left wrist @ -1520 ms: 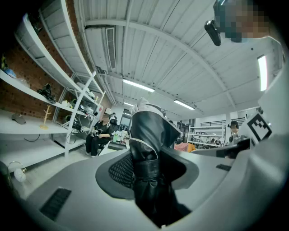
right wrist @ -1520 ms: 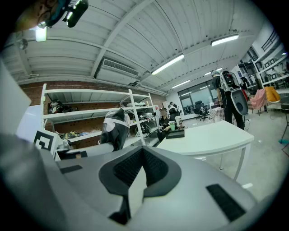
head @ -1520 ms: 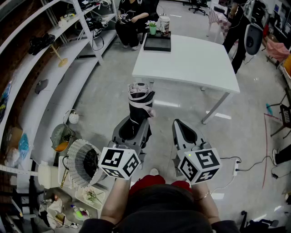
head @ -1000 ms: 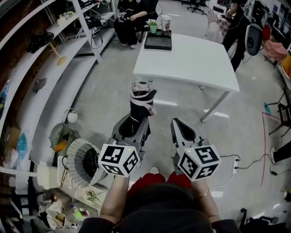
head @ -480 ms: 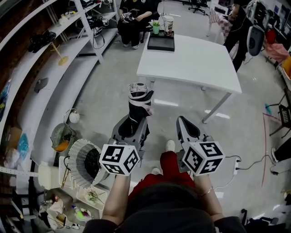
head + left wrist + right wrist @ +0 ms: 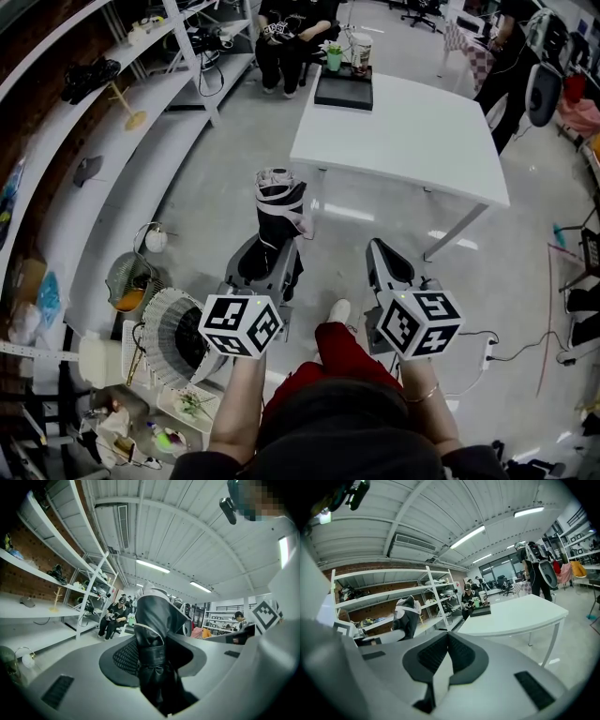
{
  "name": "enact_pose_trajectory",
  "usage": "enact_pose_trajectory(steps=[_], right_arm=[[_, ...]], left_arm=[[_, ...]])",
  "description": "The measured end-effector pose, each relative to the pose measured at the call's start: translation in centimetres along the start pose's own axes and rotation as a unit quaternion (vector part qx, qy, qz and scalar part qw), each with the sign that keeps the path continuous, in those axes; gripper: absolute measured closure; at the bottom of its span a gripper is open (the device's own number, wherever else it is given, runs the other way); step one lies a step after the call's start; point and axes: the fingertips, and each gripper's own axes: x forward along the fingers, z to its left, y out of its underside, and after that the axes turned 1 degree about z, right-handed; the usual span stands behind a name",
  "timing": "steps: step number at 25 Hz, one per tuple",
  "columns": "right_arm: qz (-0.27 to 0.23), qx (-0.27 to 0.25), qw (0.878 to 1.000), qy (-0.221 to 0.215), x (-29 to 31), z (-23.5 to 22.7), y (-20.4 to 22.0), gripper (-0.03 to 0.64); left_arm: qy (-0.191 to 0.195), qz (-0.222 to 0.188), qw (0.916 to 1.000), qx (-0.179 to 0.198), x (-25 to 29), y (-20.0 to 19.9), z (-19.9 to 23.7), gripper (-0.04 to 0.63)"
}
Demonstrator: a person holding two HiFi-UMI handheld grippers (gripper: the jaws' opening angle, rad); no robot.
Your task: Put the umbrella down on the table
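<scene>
A folded black umbrella (image 6: 277, 211) with a pale strap stands upright out of my left gripper (image 6: 267, 255), which is shut on its lower part. In the left gripper view the umbrella (image 6: 154, 639) fills the space between the dark pads (image 6: 125, 658). My right gripper (image 6: 380, 253) is beside it to the right, shut and empty; its pads (image 6: 461, 654) meet at their tips. The white table (image 6: 412, 141) lies ahead across bare floor, and neither gripper reaches it. The right gripper view also shows the table (image 6: 520, 613) and the umbrella (image 6: 407, 616).
A black tray (image 6: 343, 89) and cups (image 6: 361, 49) sit on the table's far end. A seated person (image 6: 291, 33) is behind it. White shelving (image 6: 103, 122) runs along the left. A round fan (image 6: 173, 333) and clutter lie at floor left, a cable (image 6: 487, 349) at right.
Both grippers and the umbrella have moved forward toward the table. A red trouser leg with a white shoe has stepped out between the grippers. Both grips look unchanged.
</scene>
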Motion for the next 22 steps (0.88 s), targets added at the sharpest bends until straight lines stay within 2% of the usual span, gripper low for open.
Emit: enact_pose_trajectory(steps=[16, 22], right_arm=[[0.002, 0.021, 1.000, 0.020, 8.6, -6.8, -2.9, 0.598], [0.002, 0.027, 0.999, 0.026, 12.8, -11.0, -5.7, 0.598]], left_arm=[[0.000, 0.020, 0.9998, -0.004, 11.1, -0.1, 4.2, 0.423], [-0.008, 0.024, 0.9997, 0.003, 17.4, -1.3, 5.6, 0.423]])
